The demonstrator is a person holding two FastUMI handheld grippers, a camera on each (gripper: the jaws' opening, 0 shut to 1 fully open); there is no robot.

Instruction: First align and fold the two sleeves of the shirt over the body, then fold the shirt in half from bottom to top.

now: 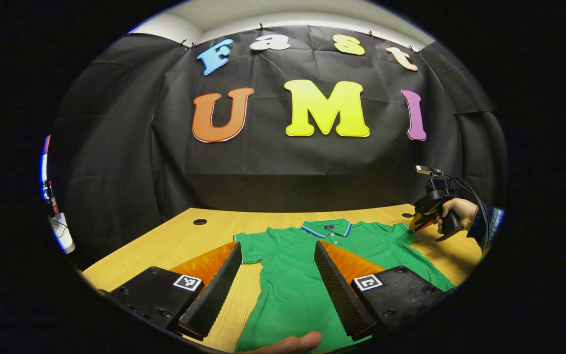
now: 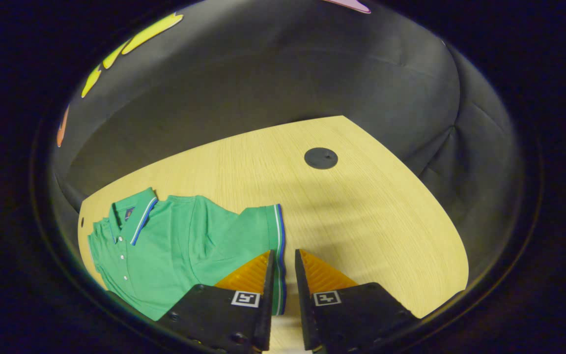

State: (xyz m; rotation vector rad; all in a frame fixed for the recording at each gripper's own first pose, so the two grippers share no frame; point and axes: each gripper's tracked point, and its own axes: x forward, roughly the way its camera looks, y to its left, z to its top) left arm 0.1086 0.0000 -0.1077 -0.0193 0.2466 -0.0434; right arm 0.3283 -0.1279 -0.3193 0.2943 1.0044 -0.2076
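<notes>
In the left gripper view, the left hand-held gripper (image 1: 277,282) hangs above the near part of the bench (image 1: 175,241) with its jaws spread wide and nothing between them. The green polo shirt (image 1: 307,260) lies flat ahead of and beneath it, collar (image 1: 326,229) at the far end, one short sleeve (image 1: 249,248) just beyond its left finger. Far off to its right, a person's hand (image 1: 455,216) holds the other hand-held gripper at the shirt's opposite sleeve. In the right gripper view, the right hand-held gripper (image 2: 283,275) has its jaws nearly together, straddling the striped cuff (image 2: 279,231) of that sleeve; whether both fingers actually press the cloth I cannot tell. The shirt body spreads away to its left, and a round black cap (image 2: 321,158) sits in the bench well ahead. Neither sleeve is folded yet. The risk, as I judge it, is a shallow pinch on the cuff edge: the fabric could slip free mid-lift, or the pull could drag the whole shirt sideways and skew the fold, since the left gripper pins nothing down.
</notes>
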